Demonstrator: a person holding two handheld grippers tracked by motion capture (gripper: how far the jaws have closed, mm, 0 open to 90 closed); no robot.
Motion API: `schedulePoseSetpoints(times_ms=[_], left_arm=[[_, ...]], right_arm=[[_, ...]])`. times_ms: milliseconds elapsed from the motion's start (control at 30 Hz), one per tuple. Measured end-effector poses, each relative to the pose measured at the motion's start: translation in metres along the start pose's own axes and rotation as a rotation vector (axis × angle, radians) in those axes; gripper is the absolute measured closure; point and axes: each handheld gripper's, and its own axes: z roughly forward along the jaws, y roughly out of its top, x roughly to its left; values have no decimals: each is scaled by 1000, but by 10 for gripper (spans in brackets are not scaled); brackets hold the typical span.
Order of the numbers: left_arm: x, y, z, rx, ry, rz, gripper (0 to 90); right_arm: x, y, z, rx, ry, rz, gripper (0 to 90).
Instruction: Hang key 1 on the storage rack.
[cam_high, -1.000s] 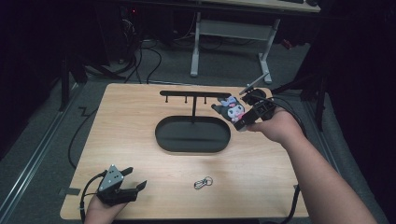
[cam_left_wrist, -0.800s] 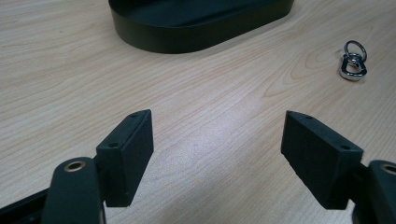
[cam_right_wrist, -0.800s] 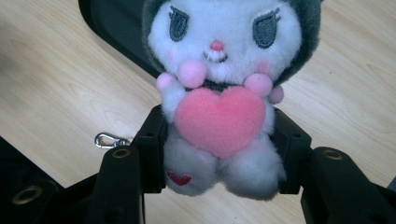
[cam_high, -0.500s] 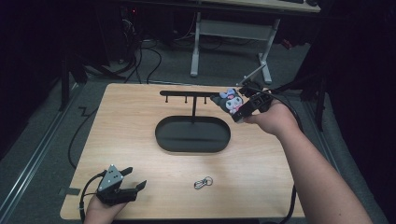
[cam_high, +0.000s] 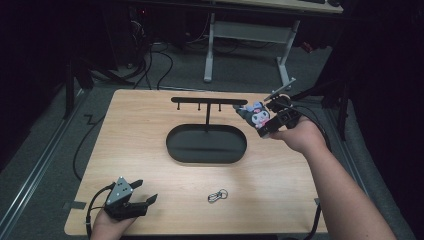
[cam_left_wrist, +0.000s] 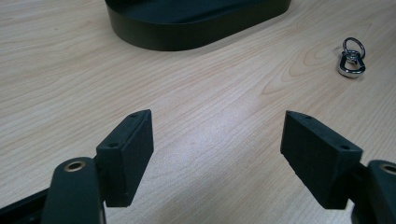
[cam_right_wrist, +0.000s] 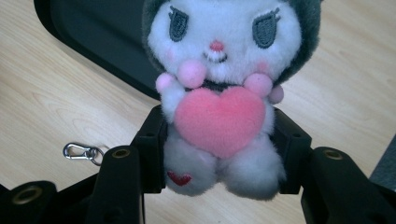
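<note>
right tool (cam_right_wrist: 219, 149) squeezes fuzzy plush toy (cam_right_wrist: 224, 93), seemingly beside thin rack bar (cam_high: 209, 101).

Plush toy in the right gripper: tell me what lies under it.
Under the plush toy lie the wooden table and an edge of the black oval tray. A metal clip lies beside. The toy's body covers whatever lies directly beneath.

White plush toy (cam_right_wrist: 224, 93) hugging a pink heart, upright, held above table.

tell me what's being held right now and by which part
The right gripper holds a plush toy by its lower body, one of the fingers on each side. The left gripper holds nothing.
</note>
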Motion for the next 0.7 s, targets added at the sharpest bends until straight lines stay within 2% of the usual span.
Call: schedulePoseSetpoints(times_ms=[267, 367, 400, 467, 500, 567, 700], left_arm=[[-1, 0, 1, 4, -1, 1, 263], [-1, -1, 1, 4, -2, 1, 263], [-1, 0, 1, 4, -2, 2, 263], [-1, 0, 1, 4, -3, 2, 263], [-1, 0, 1, 4, -3, 3, 263], [-1, 0, 1, 5, -4, 3, 263], [-1, 0, 1, 2, -4, 4, 263]], right_arm=[[-3, -13, 23, 11, 2, 2, 495], [-1, -13, 28, 12, 5, 14, 494], [0, -13, 35, 14, -1, -3, 492], [1, -13, 38, 9, 5, -2, 491], [4, -13, 45, 0, -12, -4, 490], [4, -12, 49, -5, -14, -9, 489], [9, -10, 60, -9, -16, 6, 486]])
